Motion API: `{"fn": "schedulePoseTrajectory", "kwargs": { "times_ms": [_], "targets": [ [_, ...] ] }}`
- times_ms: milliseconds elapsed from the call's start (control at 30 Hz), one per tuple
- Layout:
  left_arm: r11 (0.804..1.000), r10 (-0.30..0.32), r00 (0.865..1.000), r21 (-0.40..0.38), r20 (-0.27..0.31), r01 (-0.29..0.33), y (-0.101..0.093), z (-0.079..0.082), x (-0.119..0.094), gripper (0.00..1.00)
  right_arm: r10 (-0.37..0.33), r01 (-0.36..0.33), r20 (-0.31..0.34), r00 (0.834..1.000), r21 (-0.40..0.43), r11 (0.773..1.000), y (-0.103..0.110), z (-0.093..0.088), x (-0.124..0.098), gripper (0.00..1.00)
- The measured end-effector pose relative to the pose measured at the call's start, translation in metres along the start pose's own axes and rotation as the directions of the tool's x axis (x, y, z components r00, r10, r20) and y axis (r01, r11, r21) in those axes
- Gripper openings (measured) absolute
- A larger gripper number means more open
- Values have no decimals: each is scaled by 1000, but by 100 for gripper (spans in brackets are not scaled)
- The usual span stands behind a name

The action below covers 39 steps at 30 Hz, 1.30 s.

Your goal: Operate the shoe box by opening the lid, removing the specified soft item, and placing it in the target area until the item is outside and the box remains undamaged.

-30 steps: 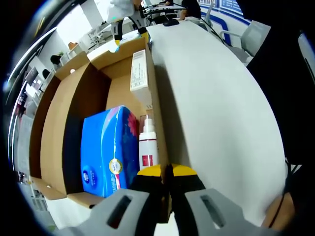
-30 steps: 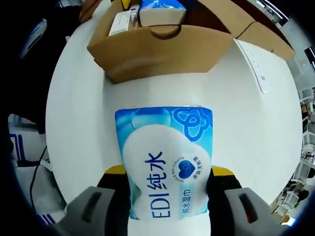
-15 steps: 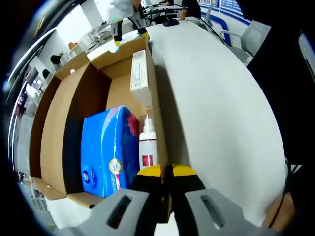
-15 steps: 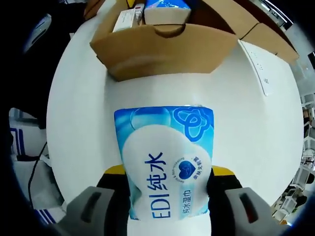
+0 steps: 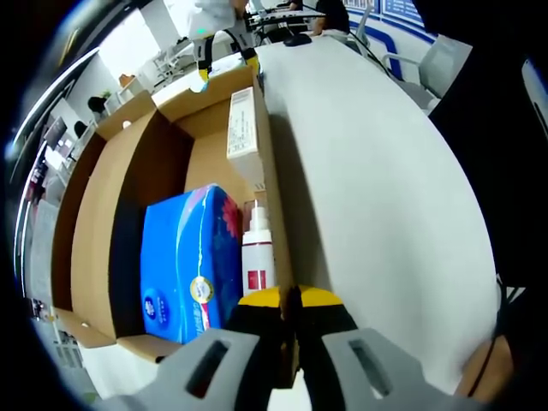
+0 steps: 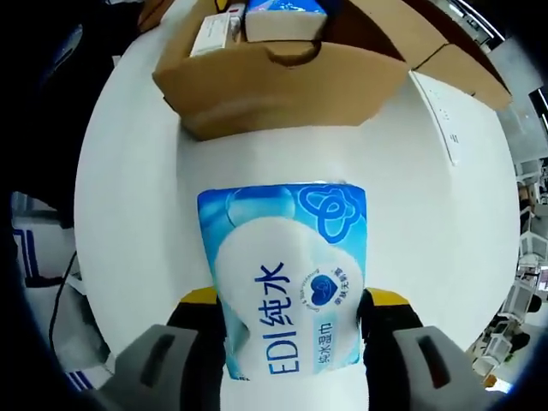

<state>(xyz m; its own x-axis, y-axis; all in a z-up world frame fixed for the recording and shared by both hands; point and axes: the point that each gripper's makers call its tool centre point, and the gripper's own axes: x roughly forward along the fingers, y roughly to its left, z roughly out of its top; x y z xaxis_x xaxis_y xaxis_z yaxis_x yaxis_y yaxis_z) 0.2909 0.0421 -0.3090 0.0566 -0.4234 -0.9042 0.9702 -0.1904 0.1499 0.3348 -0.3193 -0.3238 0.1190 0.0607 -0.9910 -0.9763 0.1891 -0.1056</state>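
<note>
Left gripper view, my left tool [image 5: 289, 300]: closed on the near wall of the shoe box [image 5: 128, 197], yellow tips pinching the cardboard edge, just as a second ago.
Left gripper view, box contents: a blue tissue pack [image 5: 184, 261] lies flat inside, a white spray bottle [image 5: 256, 257] against the wall beside it, a long white carton [image 5: 243, 124] farther along that wall.
Left gripper view, bench [image 5: 385, 188]: white, the box sits along its edge.
Right gripper view, my right tool [image 6: 291, 310]: gripping the wet wipes pack [image 6: 287, 278] between both jaws, the grip unchanged.
Right gripper view, wet wipes pack: outside the box, over bare bench [image 6: 137, 214] just before the box's [image 6: 282, 86] notched front wall.
Right gripper view, change: the whole scene has shifted slightly with my hand; pack and box keep their places.
</note>
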Motion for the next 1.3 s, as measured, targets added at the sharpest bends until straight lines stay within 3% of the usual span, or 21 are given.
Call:
{"fn": "schedulePoseTrajectory", "kwargs": {
  "times_ms": [133,300,400,567,733,900,1000,1300],
  "targets": [
    [1000,-2,1000,-9,4,3,0,0,0,4,-21,21,32,999,18,1000,0,7,-12,63],
    [1000,-9,1000,-28,14,10,1,1,-1,3,-61,58,121,991,22,998,1,34,-43,63],
    [1000,-10,1000,-28,17,10,0,1,-1,3,-90,88,214,973,17,996,2,62,-70,63],
    [999,-15,1000,-31,18,15,0,1,-2,3,-97,97,305,947,14,995,6,99,-105,61],
    [999,-18,1000,-27,16,18,-1,0,-2,3,-109,131,406,908,-26,991,11,148,-131,61],
    [1000,-14,1000,-26,18,15,-2,0,-2,3,-108,140,439,892,-40,989,14,188,-134,59],
    [1000,-13,1000,-24,22,13,-4,0,-2,3,-44,82,482,875,-59,995,25,215,-134,60],
    [1000,-15,1000,-24,28,16,-13,-3,-2,3,-37,94,447,894,-106,990,21,255,-125,62]
  ]
}}
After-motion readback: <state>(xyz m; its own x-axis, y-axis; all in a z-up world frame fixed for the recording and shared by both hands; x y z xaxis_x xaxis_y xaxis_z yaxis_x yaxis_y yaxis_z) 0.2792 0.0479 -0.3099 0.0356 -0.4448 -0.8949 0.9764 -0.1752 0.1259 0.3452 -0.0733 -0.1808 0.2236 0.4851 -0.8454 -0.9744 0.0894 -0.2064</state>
